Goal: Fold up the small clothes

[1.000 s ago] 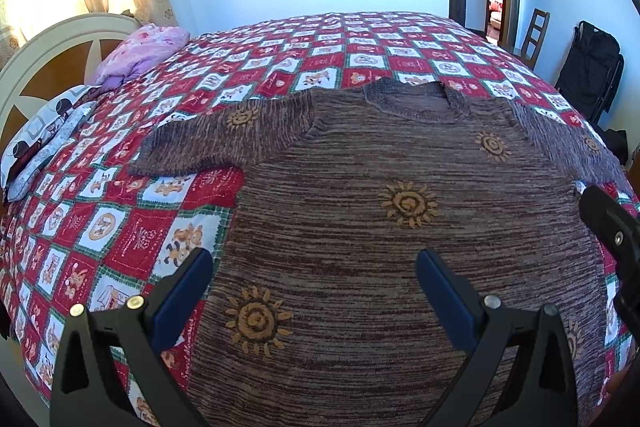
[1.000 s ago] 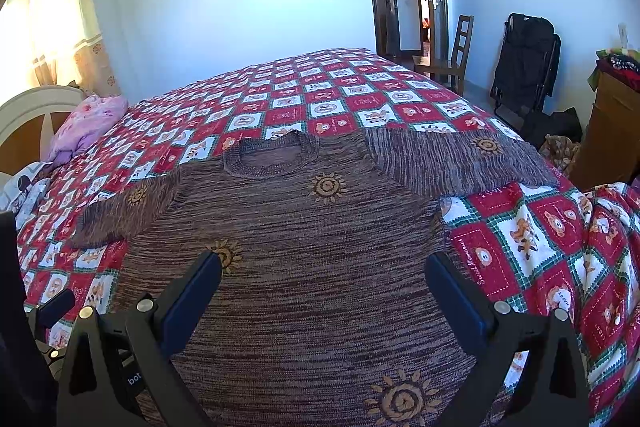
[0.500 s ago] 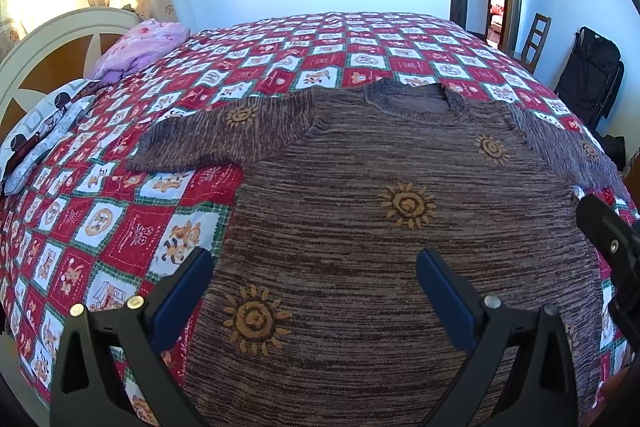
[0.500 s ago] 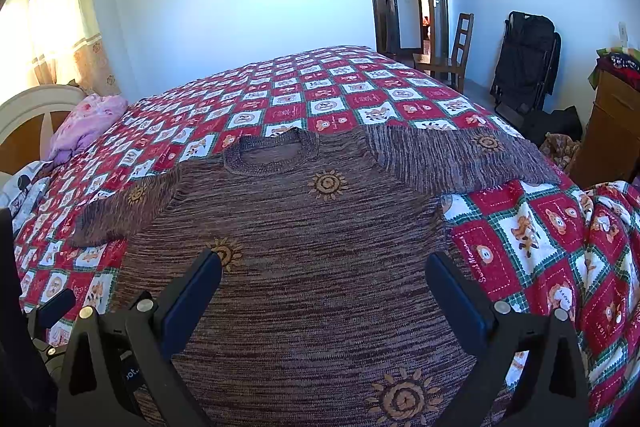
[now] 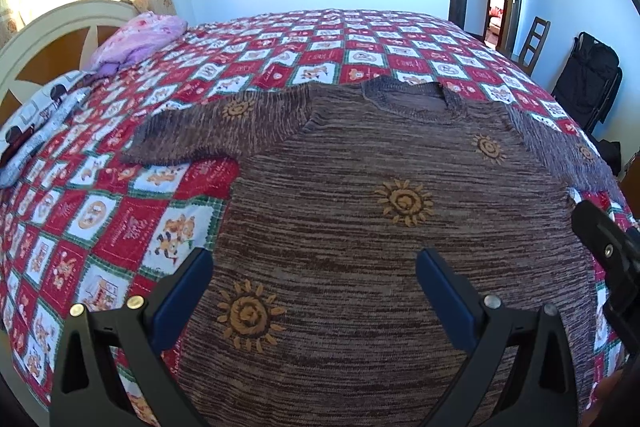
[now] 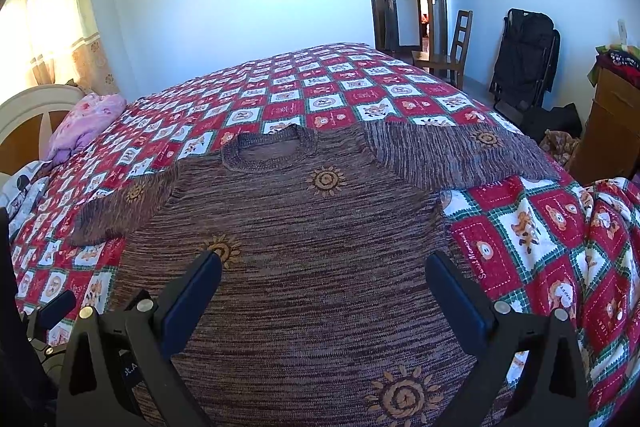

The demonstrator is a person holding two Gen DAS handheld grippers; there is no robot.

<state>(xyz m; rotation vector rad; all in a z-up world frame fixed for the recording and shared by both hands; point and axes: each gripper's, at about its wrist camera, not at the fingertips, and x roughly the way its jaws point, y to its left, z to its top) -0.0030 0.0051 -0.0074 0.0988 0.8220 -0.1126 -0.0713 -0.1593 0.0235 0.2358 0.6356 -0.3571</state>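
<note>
Brown sweater (image 5: 360, 227) lies flat on the bed (image 5: 280, 67), spread beneath both grippers' (image 5: 314, 291) (image 6: 324, 291) wide, empty jaws.

The sweater's (image 5: 360, 227) hem is cut off by the frame bottom in both views; gripper fingers (image 6: 192, 295) cover part of it.

A bed (image 5: 312, 39) fills the view, covered by a red, white and green patchwork quilt (image 5: 100, 215). Flat on the quilt lies a brown knit sweater (image 5: 360, 227) with orange suns, front up, both sleeves spread sideways, neckline toward the far edge. By the white headboard (image 5: 44, 27) a pink bundle of cloth (image 5: 140, 35) rests, with a grey-white printed cloth (image 5: 36, 123) just beside it.
</note>
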